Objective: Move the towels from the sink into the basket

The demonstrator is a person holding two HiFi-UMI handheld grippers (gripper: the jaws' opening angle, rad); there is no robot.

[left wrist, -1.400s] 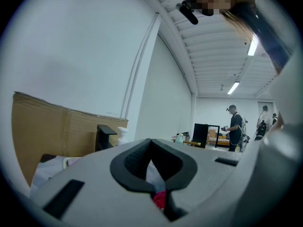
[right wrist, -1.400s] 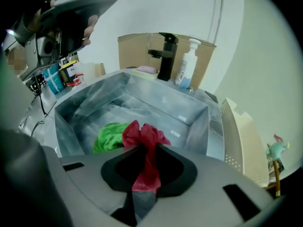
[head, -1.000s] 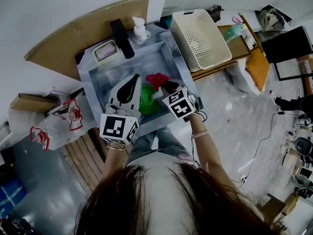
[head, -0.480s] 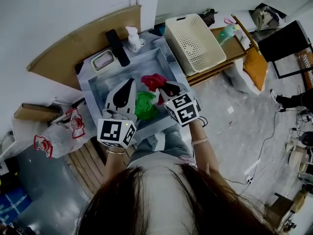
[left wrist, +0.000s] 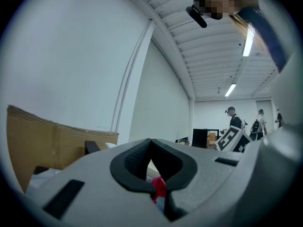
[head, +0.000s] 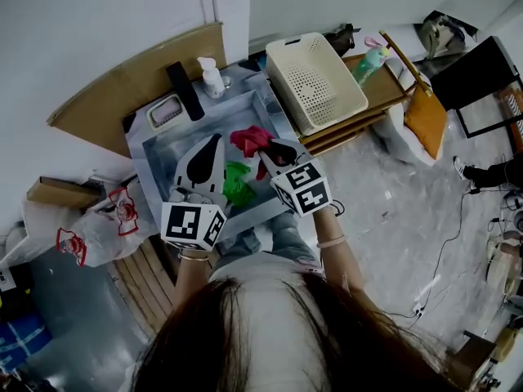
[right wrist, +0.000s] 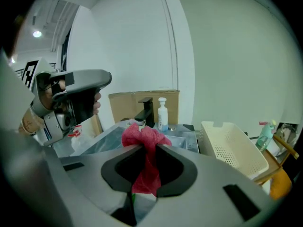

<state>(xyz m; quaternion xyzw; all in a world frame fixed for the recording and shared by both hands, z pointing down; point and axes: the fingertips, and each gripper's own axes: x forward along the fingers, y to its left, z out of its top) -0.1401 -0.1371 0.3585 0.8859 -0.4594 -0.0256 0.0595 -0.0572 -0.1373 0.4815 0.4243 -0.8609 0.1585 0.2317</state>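
The right hand-held gripper (right wrist: 147,146) clamps the red towel (right wrist: 141,135) between its jaws over the sink (head: 174,141).

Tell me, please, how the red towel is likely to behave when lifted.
Probably floppy: the red towel bunches above the right gripper's pinch and hangs limp below. Likely light, since one narrow pinch carries it above the sink. Its loose end may swing or snag.

Red towel (head: 252,140), green towel (head: 237,184), cream perforated basket (head: 319,80), dull grey sink (head: 163,149), white soap bottle (head: 212,78), black tap (head: 181,90), brown cardboard (head: 122,80).
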